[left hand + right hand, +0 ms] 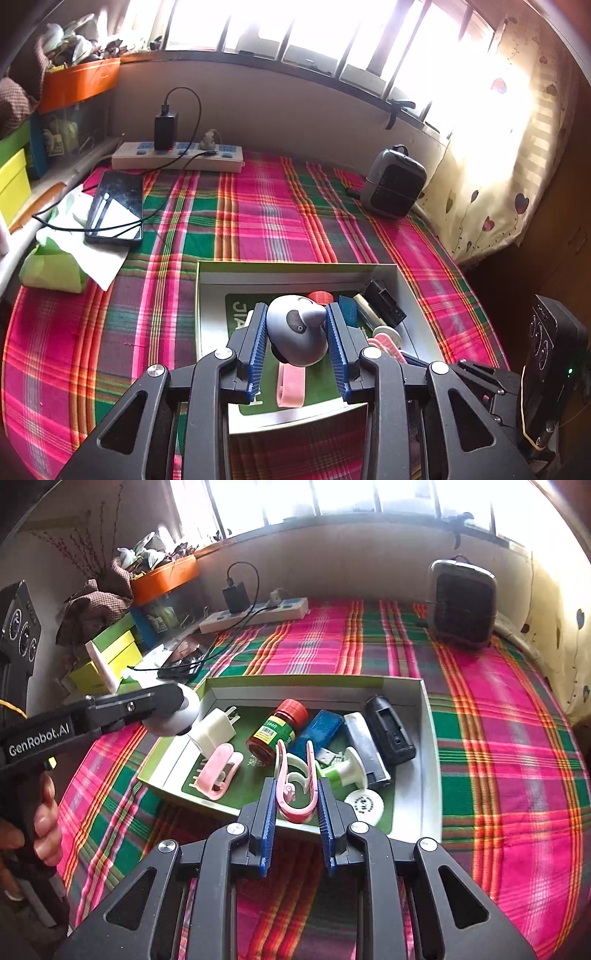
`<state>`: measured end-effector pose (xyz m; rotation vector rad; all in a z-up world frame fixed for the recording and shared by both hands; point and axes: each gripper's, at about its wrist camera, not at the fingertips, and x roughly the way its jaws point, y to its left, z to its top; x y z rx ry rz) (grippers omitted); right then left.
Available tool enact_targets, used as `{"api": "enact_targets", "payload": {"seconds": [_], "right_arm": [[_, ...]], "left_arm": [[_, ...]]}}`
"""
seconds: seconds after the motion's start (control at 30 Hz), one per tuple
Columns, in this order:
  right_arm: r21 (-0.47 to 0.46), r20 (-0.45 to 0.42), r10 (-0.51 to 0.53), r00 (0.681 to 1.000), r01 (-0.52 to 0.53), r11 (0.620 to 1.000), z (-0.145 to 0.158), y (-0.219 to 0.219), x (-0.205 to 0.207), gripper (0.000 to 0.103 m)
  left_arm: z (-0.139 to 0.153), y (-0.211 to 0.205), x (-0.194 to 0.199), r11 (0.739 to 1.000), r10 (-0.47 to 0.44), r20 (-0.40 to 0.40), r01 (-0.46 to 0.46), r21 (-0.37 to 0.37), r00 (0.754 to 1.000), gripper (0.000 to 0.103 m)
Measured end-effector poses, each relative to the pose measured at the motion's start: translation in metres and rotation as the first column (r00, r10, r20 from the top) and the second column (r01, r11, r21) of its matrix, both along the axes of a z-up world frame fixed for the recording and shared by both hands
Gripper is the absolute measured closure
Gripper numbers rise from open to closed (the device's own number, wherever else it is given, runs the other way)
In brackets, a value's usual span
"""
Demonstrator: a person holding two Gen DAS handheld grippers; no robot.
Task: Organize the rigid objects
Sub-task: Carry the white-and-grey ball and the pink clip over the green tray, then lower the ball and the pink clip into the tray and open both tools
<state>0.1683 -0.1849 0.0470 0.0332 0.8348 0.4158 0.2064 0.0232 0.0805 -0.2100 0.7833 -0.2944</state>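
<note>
My left gripper (296, 310) is shut on a rounded grey-and-white panda-like toy (295, 336), held above the left part of a shallow box tray (207, 284) with a green liner. In the right wrist view that gripper (166, 701) and the toy (173, 720) hang over the tray's left rim (177, 753). My right gripper (296, 784) is shut on a pink-and-white clip (297, 805) at the tray's near edge. In the tray lie a second pink clip (218, 771), a white plug (216, 731), a red-capped bottle (277, 731), a blue case (319, 731), a black charger (389, 727) and a green spool (345, 771).
The tray sits on a pink-and-green plaid bedcover (498, 738). A power strip (177, 157), a phone (116, 206) with cables and a tissue pack (51, 269) lie at the back left. A small heater (393, 184) stands at the back right by the curtain (491, 177). Storage boxes (110, 653) line the left.
</note>
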Motion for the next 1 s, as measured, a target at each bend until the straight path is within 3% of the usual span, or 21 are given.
{"api": "enact_targets", "payload": {"seconds": [0.4,0.57,1.0], "right_arm": [[-0.019,-0.052,0.049,0.997,-0.05,0.999,-0.015,0.016,0.019,0.081],[-0.028,-0.071,0.065,0.995,-0.067,0.997,-0.022,0.02,0.025,0.081],[-0.084,-0.05,0.066,0.997,-0.071,0.994,-0.024,0.024,0.026,0.081]], "left_arm": [[-0.017,-0.011,0.036,1.0,-0.021,-0.049,0.021,0.013,0.999,0.073],[-0.024,-0.015,0.046,0.998,-0.012,-0.057,0.015,0.055,0.998,0.073],[-0.04,-0.019,0.061,0.996,-0.012,-0.087,0.02,0.085,0.996,0.073]]}}
